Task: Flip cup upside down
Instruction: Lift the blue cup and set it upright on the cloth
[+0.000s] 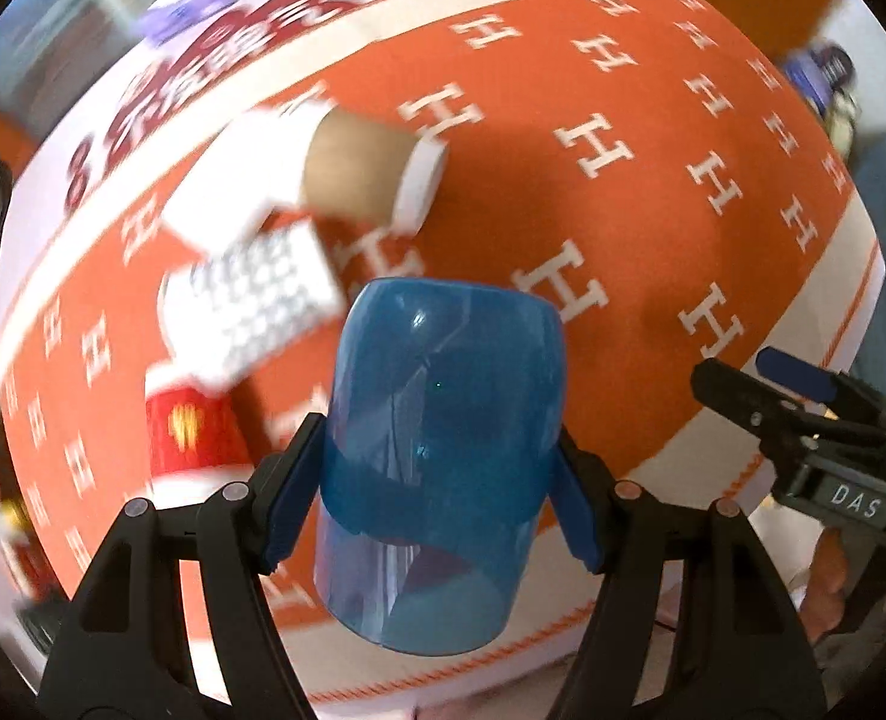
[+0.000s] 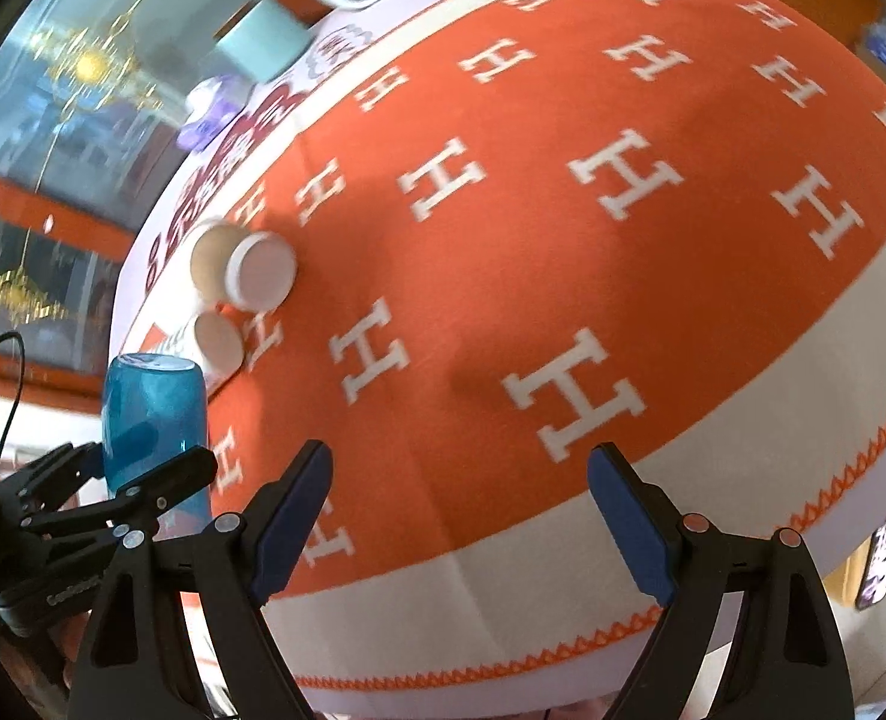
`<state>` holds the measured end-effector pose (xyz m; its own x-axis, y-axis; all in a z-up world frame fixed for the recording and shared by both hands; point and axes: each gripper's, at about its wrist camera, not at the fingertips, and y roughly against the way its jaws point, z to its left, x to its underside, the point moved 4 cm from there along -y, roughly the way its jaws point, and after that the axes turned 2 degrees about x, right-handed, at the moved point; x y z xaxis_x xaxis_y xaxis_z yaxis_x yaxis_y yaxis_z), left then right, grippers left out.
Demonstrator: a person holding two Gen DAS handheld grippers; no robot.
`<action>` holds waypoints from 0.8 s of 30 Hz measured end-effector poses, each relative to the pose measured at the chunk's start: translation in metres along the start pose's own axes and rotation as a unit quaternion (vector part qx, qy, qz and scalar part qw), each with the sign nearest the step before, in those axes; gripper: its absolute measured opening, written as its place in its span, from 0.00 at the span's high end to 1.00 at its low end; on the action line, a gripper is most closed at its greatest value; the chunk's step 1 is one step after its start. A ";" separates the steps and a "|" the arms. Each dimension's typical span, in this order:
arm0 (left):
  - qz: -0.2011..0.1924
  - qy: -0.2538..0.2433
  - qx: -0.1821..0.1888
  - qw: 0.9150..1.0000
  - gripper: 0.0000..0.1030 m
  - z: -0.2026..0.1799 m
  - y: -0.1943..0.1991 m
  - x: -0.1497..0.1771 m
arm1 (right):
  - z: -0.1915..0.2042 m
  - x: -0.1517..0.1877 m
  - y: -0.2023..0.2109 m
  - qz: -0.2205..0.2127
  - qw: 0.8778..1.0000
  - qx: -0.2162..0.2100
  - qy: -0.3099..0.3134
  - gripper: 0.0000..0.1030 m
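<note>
A translucent blue cup (image 1: 443, 456) is held between the pads of my left gripper (image 1: 437, 504), lifted above the orange cloth with white H marks (image 1: 622, 228). Its closed base points away from the camera and its open mouth points toward it. In the right wrist view the same cup (image 2: 155, 420) shows at the far left, base up, with the left gripper's fingers (image 2: 167, 480) around it. My right gripper (image 2: 460, 516) is open and empty above the cloth's near edge (image 2: 562, 588). It also shows in the left wrist view (image 1: 802, 402) at the right.
A brown paper cup with a white lid (image 1: 371, 174) lies on its side on the cloth. A white patterned cup (image 1: 251, 300) and a red cup (image 1: 191, 432) lie near it. A teal container (image 2: 263, 39) stands at the table's far side.
</note>
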<state>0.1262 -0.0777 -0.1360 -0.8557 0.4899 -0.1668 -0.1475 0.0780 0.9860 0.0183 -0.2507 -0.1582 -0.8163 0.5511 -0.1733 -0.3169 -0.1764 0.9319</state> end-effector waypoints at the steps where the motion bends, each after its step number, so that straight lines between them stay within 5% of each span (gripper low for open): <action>1: 0.002 0.018 0.000 1.000 0.36 0.003 0.000 0.009 | 0.004 0.002 -0.001 0.006 1.000 -0.002 0.011 0.14; 5: 0.014 0.091 -0.001 0.996 0.35 0.014 -0.013 0.045 | 0.013 0.014 -0.006 0.034 0.998 -0.006 0.049 0.14; 13: 0.041 0.226 0.016 0.973 0.35 0.023 -0.041 0.095 | 0.021 0.033 -0.017 0.061 0.994 -0.004 0.093 0.14; 24: 0.062 0.278 0.049 0.957 0.34 0.007 -0.059 0.127 | 0.016 0.042 -0.013 0.065 0.992 0.000 0.109 0.14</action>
<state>0.0302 -0.0139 -0.2153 -0.9994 -0.0358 0.0005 -0.0046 0.1435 0.9896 -0.0041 -0.2122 -0.1728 -0.9352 0.3341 -0.1171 -0.2029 -0.2348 0.9506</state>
